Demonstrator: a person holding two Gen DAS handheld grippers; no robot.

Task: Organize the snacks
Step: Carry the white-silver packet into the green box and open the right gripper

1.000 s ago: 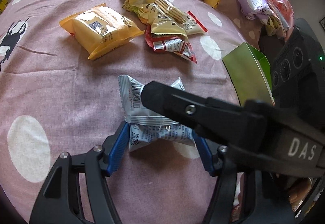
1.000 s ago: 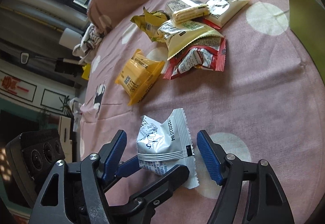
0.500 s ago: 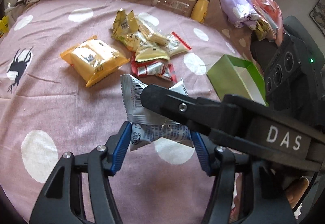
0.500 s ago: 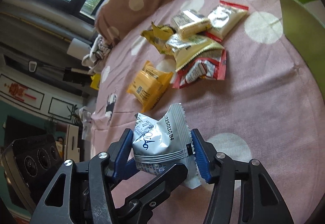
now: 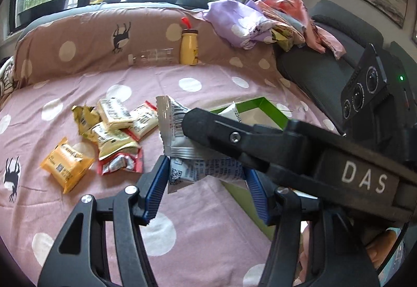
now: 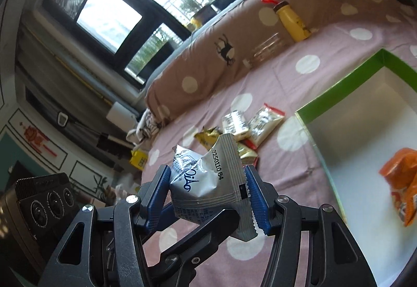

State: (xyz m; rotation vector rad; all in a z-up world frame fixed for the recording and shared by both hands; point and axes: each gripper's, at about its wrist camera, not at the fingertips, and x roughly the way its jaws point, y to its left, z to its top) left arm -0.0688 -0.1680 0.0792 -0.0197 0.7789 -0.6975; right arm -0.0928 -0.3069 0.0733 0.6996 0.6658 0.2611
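Observation:
Both grippers hold one silver snack packet (image 5: 182,149), raised above the pink dotted bed cover. My left gripper (image 5: 206,180) is shut on its lower end. My right gripper (image 6: 207,194) is shut on the same silver packet (image 6: 208,182), and its black arm crosses the left wrist view. A green box (image 6: 338,89) with a white inside lies to the right and holds an orange packet (image 6: 401,177). The green box (image 5: 263,104) shows behind the packet in the left wrist view. A pile of loose snacks (image 5: 114,128) and a yellow packet (image 5: 65,164) lie to the left.
A yellow bottle (image 5: 189,47) and a clear bottle (image 5: 153,56) rest against the brown dotted pillow (image 5: 91,42) at the back. Crumpled clothes (image 5: 260,18) lie on a dark chair at the back right. Windows stand behind the bed.
Both grippers have lifted the silver packet well off the bed cover and tilted up. The right gripper closed on it. The green box now lies close to the right.

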